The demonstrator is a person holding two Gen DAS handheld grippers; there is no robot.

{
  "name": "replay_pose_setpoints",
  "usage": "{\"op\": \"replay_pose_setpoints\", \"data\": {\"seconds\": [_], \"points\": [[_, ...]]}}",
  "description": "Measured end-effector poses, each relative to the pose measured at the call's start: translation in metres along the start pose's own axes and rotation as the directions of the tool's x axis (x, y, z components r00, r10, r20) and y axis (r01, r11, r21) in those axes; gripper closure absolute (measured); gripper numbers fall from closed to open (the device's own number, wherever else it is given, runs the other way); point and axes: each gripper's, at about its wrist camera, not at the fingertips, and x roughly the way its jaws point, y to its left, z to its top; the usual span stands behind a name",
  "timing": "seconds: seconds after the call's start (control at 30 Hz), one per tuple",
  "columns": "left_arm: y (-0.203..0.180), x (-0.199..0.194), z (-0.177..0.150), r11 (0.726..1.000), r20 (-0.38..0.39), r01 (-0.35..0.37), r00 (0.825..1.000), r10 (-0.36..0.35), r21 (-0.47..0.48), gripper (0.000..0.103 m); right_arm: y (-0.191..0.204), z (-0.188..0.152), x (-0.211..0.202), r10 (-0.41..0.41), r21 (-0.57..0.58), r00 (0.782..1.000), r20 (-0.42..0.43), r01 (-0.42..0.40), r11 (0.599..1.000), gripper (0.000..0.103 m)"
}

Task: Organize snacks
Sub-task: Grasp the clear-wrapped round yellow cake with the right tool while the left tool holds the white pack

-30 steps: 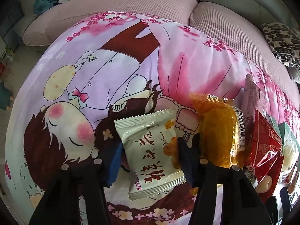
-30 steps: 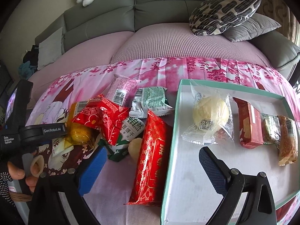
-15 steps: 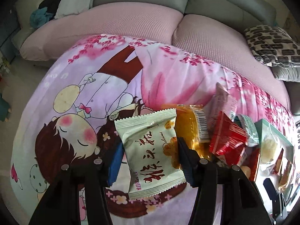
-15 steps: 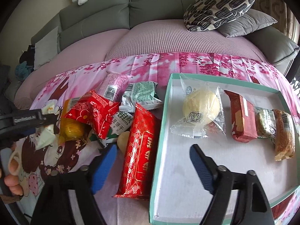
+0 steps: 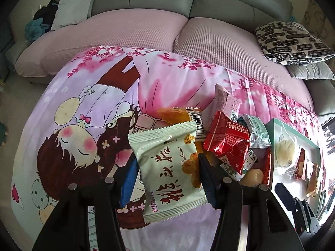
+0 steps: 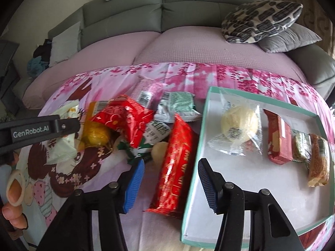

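Left wrist view: left gripper [image 5: 167, 177] clamped on pale green packet [image 5: 167, 167], held left of tray [image 6: 318, 116]. Right gripper [image 6: 170, 185] closing around long red packet [image 6: 175, 167], pads apparently not pressing. Probably mid-transfer; next, carry toward tray's bare floor.

Glossy red foil packet [image 6: 175, 167], clear crinkled plastic round the bun [image 6: 238, 123], matt printed cloth [image 5: 167, 87], ribbed blue gripper pads [image 6: 134, 185]
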Motion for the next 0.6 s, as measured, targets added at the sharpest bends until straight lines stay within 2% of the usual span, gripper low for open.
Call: {"op": "replay_pose_setpoints", "data": {"seconds": [0.37,0.6], "points": [[-0.004,-0.004,-0.002,1.000,0.004,-0.001,1.000,0.001,0.012,0.045,0.001,0.006,0.020,0.033,-0.004,0.999,-0.015,-0.033,0.999,0.046],[0.000,0.000,-0.003,1.000,-0.010,-0.017,1.000,0.017,0.001,0.045,0.011,-0.001,0.017,0.103,-0.010,0.993,-0.058,-0.104,0.995,0.046]]}}
